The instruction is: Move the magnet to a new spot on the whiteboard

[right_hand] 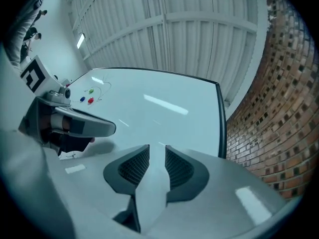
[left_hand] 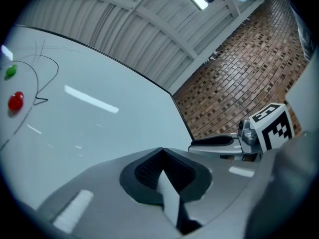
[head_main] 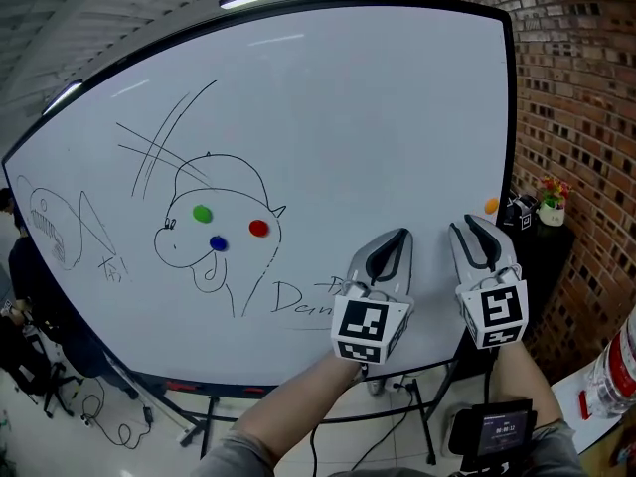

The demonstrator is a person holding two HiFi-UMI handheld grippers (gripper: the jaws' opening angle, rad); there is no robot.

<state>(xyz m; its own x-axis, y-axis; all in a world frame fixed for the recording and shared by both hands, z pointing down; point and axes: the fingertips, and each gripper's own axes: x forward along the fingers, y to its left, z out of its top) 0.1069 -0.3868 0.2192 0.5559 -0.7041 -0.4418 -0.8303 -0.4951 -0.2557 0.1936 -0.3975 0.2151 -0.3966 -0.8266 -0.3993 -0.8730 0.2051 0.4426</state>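
Forearms [head_main: 288,420] rise from the bottom of the head view, each bearing a grey moulded-plastic gripper capped by a black-and-white marker cube [head_main: 370,328]. The left gripper [head_main: 396,241] and right gripper [head_main: 469,229] point up at the lower right of the glossy whiteboard [head_main: 378,117], neither touching a magnet. Three small, round, shiny magnets sit well to their left inside a marker-drawn cartoon head [head_main: 229,167]: a green magnet [head_main: 203,213], a blue magnet [head_main: 218,243] and a red magnet [head_main: 258,229]. Which one is to move cannot be told. The work appears to be at the approach step, with nothing gripped.

Left gripper view: its dark ribbed fingers [left_hand: 142,171] meet at the tips with nothing between them. The red magnet [left_hand: 15,101] and green magnet [left_hand: 10,71] lie far off at the left edge, and a rough brick wall [left_hand: 239,73] stands to the right.

Right gripper view: its fingers [right_hand: 132,168] stand a little apart, the gap empty, with bare board ahead.

The next move likely calls for one gripper to cross left, set spread fingers around a magnet's rim and pinch firmly enough to break its hold on the board.
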